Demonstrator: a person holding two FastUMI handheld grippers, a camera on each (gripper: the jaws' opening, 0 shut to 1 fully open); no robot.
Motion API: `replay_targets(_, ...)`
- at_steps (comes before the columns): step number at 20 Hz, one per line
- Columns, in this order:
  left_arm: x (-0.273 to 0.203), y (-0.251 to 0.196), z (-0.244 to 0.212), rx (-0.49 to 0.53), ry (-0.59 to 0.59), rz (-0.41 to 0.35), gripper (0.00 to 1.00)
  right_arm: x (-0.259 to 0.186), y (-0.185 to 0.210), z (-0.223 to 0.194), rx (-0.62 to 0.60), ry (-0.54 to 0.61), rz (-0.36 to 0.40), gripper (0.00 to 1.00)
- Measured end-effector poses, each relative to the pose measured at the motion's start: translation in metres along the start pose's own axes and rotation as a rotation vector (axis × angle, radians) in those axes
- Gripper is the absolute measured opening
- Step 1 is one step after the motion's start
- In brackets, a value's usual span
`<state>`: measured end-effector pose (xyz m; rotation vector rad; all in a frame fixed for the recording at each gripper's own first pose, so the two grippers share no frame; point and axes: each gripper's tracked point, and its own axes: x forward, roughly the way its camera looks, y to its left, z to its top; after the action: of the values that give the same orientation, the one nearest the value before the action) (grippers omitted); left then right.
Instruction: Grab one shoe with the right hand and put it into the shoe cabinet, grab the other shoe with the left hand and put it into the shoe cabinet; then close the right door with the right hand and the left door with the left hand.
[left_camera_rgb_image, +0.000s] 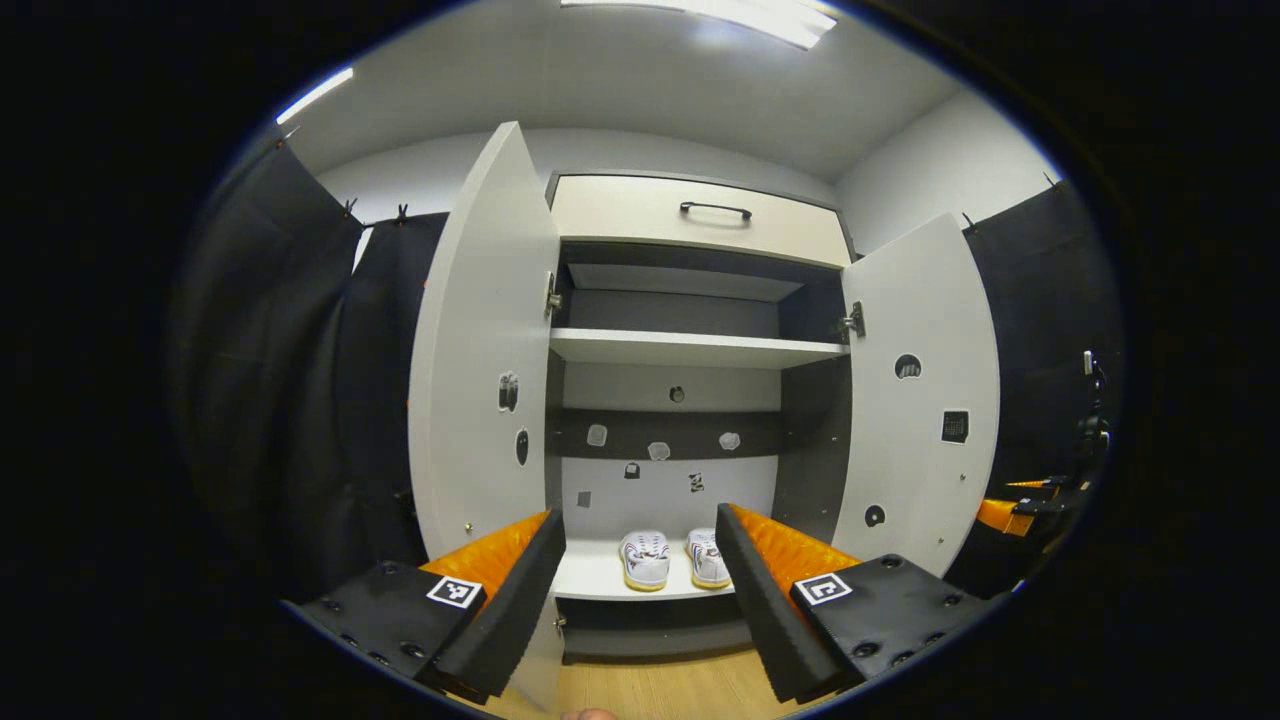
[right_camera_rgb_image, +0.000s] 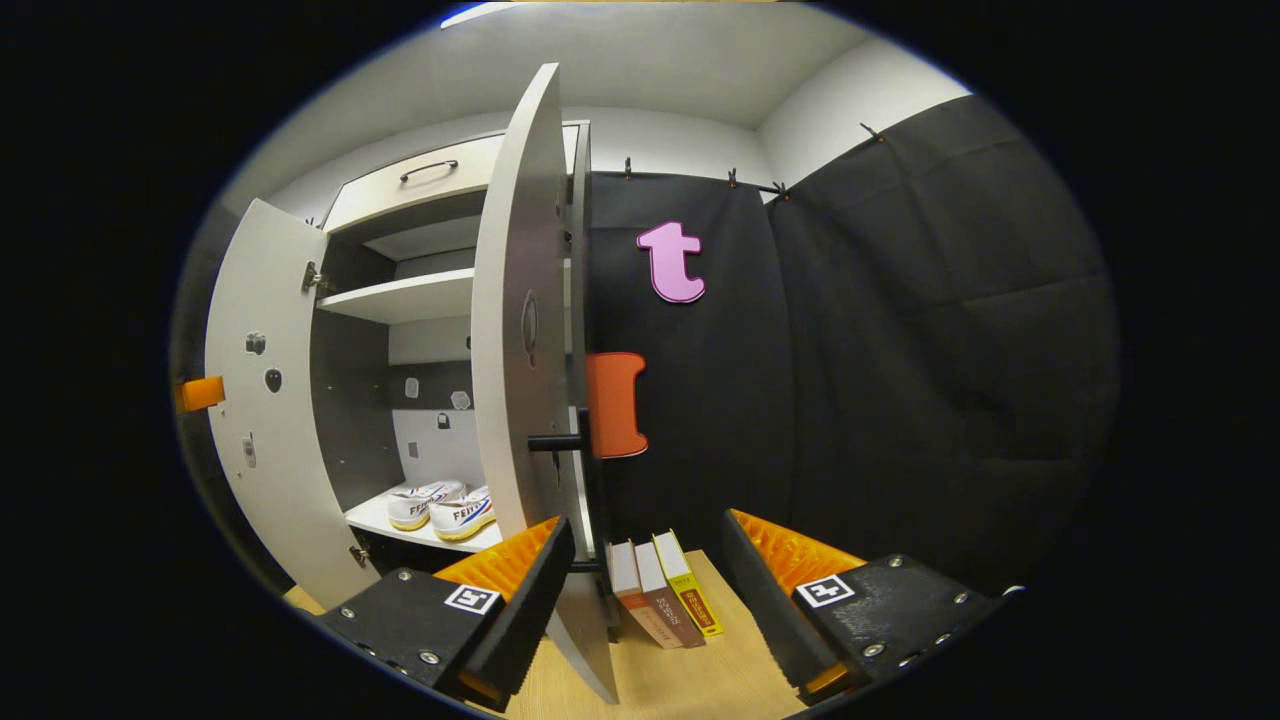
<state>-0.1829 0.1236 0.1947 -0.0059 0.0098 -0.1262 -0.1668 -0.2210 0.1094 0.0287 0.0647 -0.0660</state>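
On the white shoe cabinet's lowest shelf both white canvas shoes sit stowed — the empty, spread-jawed right gripper should press the tall white right door's outer face steadily shut, while the left gripper waits with jaws released and empty.

The booth has white walls and a white ceiling. Two ceiling light strips are lit, one above centre and one towards the upper left. Black cloth hangs from clips along the walls on both sides. The floor is light wood-grain board. Three books stand on the floor, leaning against the black cloth, just beside the outer edge of the open door.
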Motion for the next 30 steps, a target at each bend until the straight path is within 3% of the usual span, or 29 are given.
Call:
replay_targets(5,-0.007,0.007,-0.001,-0.047,0.006,-0.010,0.98,0.004,0.006,-0.003,-0.007,0.012,-0.010,0.92)
replay_targets(12,-0.016,0.027,0.012,-0.059,-0.008,-0.050,0.96,0.003,0.028,-0.004,-0.011,0.010,-0.047,0.70)
replay_targets(16,-0.021,0.044,0.020,-0.070,-0.019,-0.072,0.98,0.000,0.048,-0.005,-0.013,0.006,-0.051,0.63)
replay_targets(21,-0.024,0.067,0.022,-0.066,-0.021,-0.081,0.98,0.002,0.087,-0.007,-0.017,-0.005,-0.023,0.62)
replay_targets(30,-0.030,0.095,0.021,-0.060,-0.023,-0.114,0.98,0.007,0.116,-0.010,0.001,-0.026,-0.034,0.63)
